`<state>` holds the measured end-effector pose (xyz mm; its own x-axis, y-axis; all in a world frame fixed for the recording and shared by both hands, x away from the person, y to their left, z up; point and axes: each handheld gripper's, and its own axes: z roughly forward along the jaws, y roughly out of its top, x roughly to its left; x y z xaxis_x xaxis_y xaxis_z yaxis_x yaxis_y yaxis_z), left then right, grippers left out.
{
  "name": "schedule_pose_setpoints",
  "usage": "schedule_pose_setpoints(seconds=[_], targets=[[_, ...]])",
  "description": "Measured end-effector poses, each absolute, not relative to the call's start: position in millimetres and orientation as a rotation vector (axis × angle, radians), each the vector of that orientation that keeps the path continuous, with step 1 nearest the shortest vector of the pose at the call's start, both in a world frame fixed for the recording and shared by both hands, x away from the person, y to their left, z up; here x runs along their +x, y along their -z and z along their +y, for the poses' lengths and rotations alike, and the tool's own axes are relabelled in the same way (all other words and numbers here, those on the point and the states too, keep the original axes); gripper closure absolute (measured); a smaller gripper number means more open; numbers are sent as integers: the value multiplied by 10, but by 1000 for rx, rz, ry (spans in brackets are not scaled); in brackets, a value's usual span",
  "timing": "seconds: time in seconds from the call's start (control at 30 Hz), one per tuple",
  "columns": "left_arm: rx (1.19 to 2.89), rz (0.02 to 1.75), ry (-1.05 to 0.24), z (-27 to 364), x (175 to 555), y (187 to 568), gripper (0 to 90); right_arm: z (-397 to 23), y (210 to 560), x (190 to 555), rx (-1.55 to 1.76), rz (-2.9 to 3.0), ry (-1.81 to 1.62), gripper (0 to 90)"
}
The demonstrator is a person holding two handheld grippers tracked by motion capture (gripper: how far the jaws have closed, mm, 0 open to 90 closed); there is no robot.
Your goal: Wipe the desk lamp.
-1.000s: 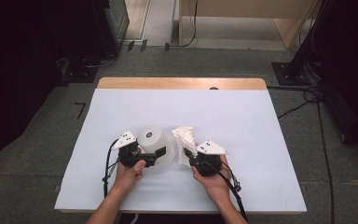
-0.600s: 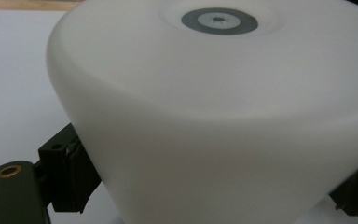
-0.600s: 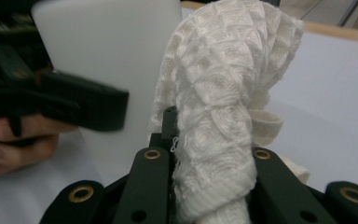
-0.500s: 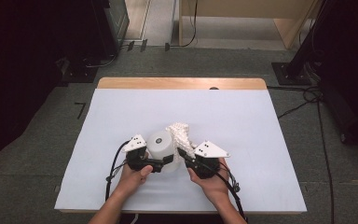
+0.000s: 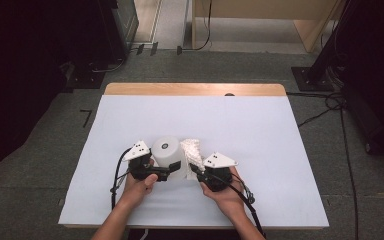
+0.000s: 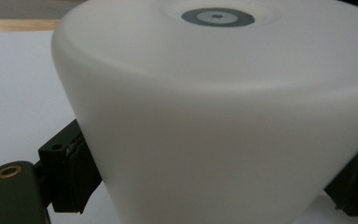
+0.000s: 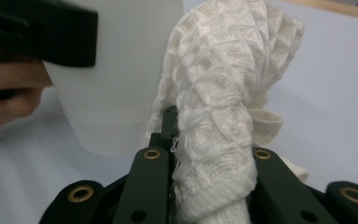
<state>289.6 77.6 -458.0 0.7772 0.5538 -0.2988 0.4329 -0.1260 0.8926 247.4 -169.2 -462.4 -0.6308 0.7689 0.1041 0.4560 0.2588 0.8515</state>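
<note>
White cup, upside down on the surface near its front edge, clamped at its sides by left gripper fingers. White knitted cloth touching cup's right side, pinched tight in right gripper.

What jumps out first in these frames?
The white upturned cup, near the front middle of the white table, clamped at its sides by the left gripper. Right beside it, the right gripper pinches a bunched white knitted cloth that rises up next to the cup's wall.
</note>
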Motion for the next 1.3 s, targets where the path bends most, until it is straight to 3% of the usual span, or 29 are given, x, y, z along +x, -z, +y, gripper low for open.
schedule_pose_setpoints(seconds=[0.4,0.7,1.13,1.3], targets=[[1888,715,-192,540,2816,4644,87,-1807,4345,2390,1079,2068,-1444,775],[1890,827,-550,567,2840,4597,86,-1967,4388,2463,1142,2019,-1423,774],[1924,873,-575,616,2847,4731,82,-2070,4463,2505,1202,1995,-1415,774],[1851,997,-565,591,2782,4709,64,-2089,4472,2509,1208,1993,-1404,772]])
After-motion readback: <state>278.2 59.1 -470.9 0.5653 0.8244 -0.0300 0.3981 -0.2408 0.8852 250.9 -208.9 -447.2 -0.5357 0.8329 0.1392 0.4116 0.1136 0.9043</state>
